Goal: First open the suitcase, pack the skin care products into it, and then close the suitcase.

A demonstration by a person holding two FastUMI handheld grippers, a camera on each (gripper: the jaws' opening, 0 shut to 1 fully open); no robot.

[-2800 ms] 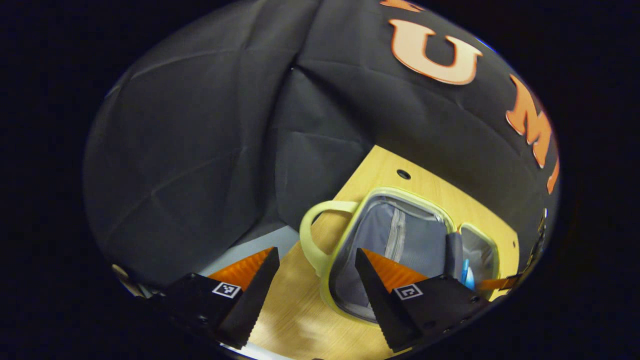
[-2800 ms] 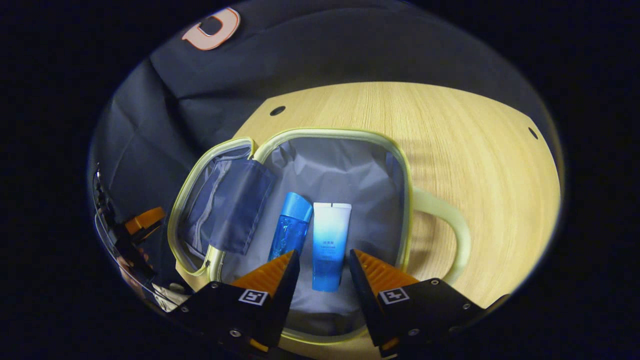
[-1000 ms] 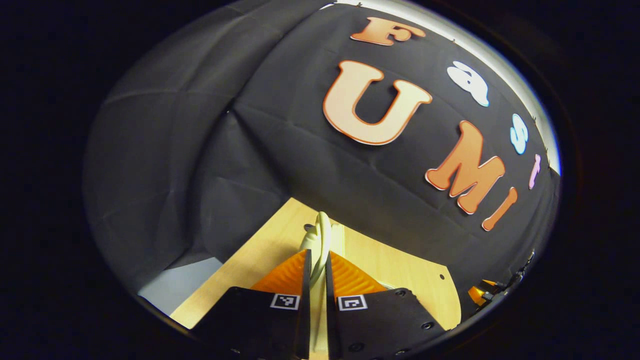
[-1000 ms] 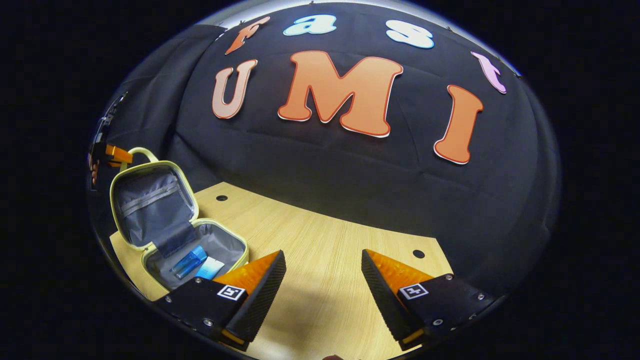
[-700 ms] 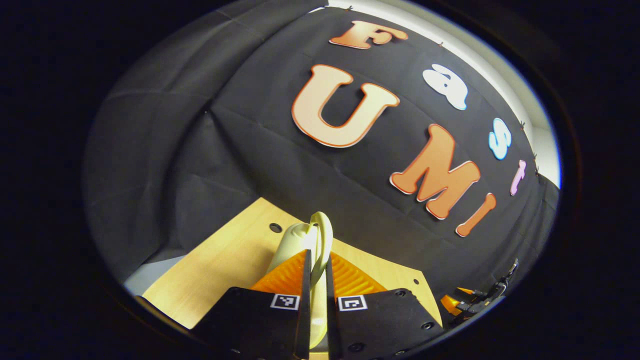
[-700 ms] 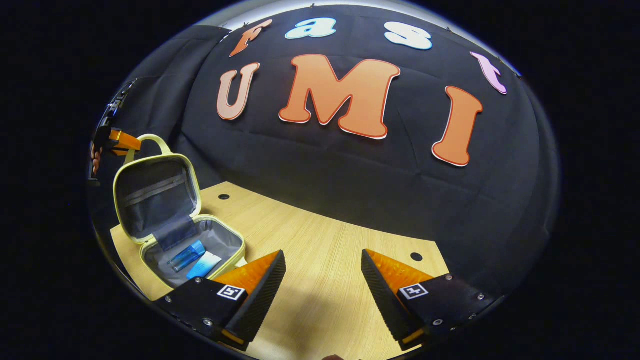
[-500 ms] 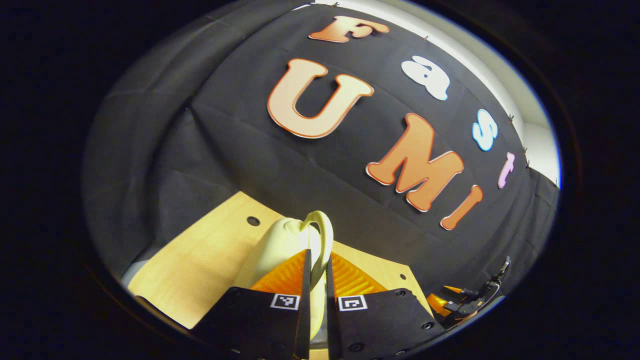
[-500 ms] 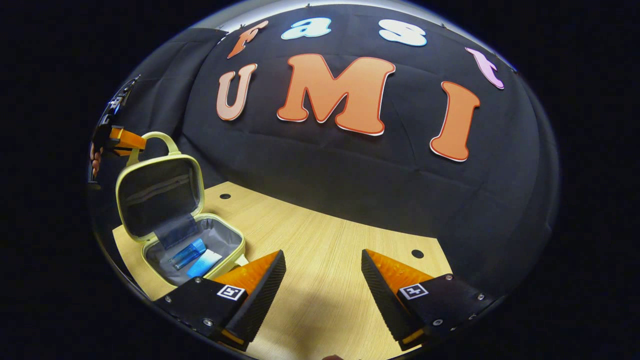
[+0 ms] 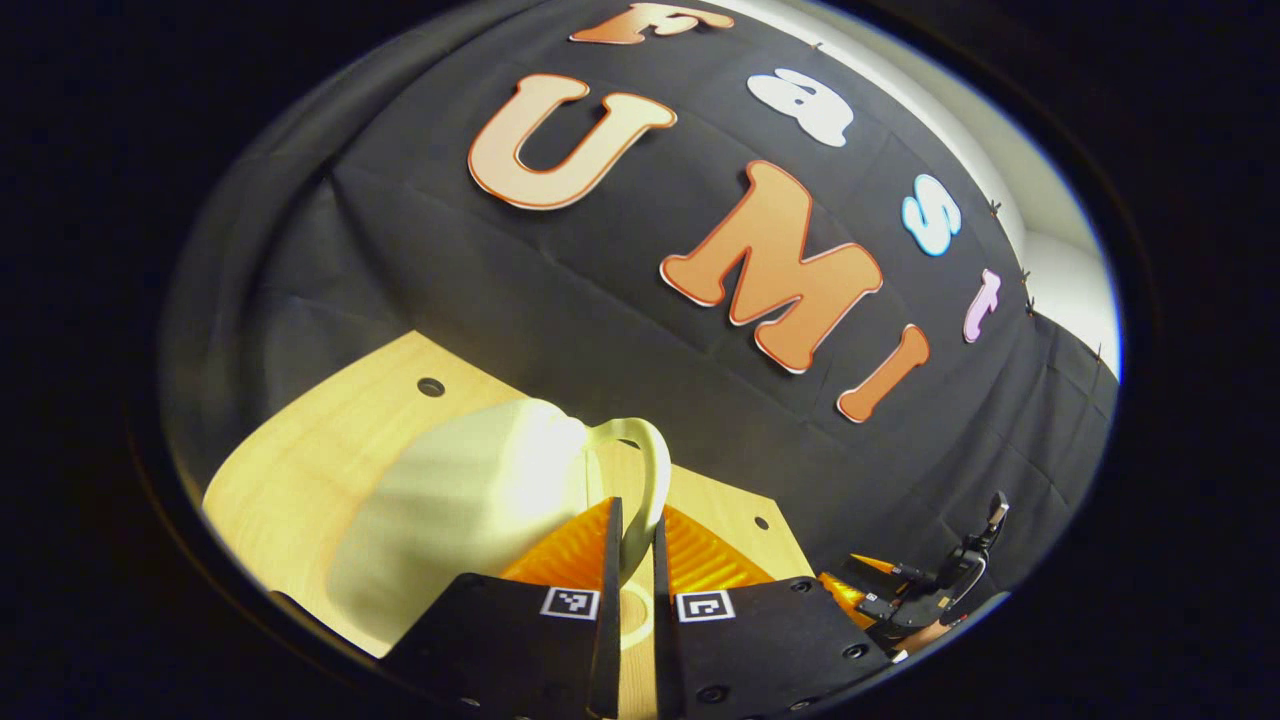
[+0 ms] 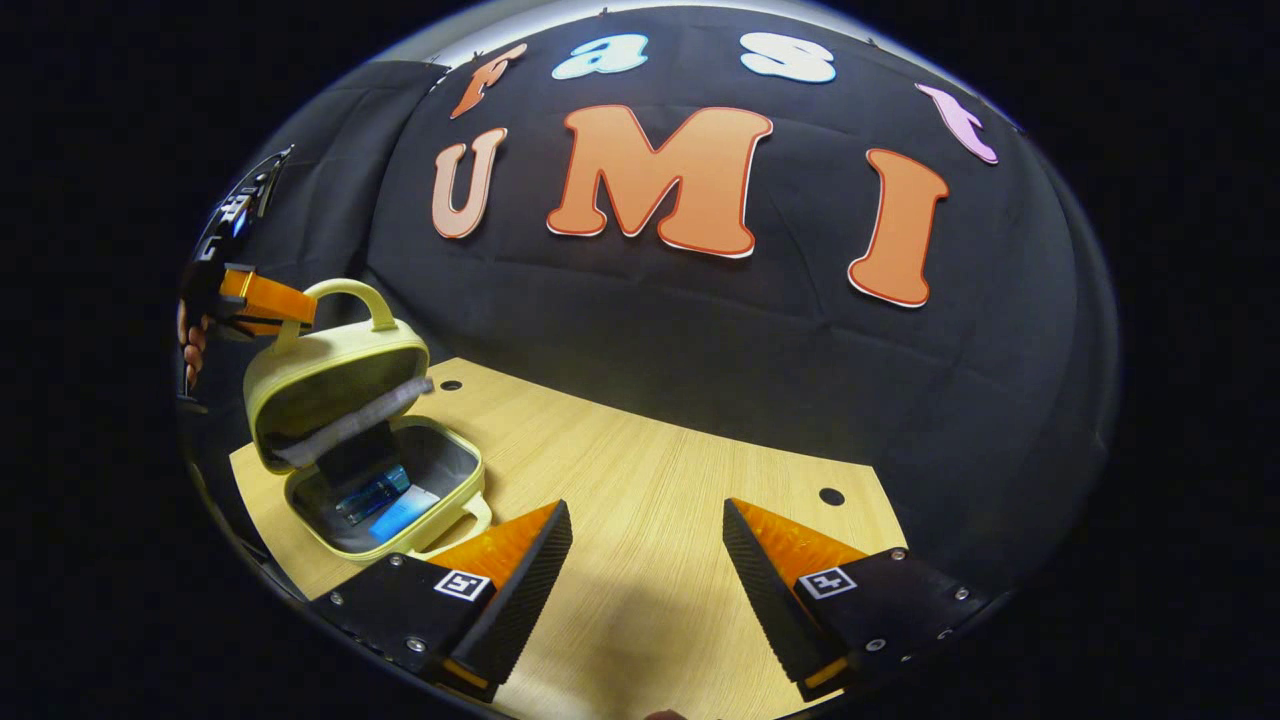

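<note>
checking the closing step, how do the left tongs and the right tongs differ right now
The left tongs are shut on the suitcase lid's handle; the right tongs are open and hold nothing. In the right gripper view the left tongs hang above the table, holding the lid half lowered over the suitcase base, while the right tongs hover over bare table beside the suitcase. Both are two-finger and hand-held.

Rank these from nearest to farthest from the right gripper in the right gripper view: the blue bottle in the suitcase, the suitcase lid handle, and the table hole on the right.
From the right gripper:
1. Table hole, just ahead on its right.
2. Blue bottle, to its left, inside the suitcase base.
3. Lid handle, up and far left, pinched by the left gripper.
</note>
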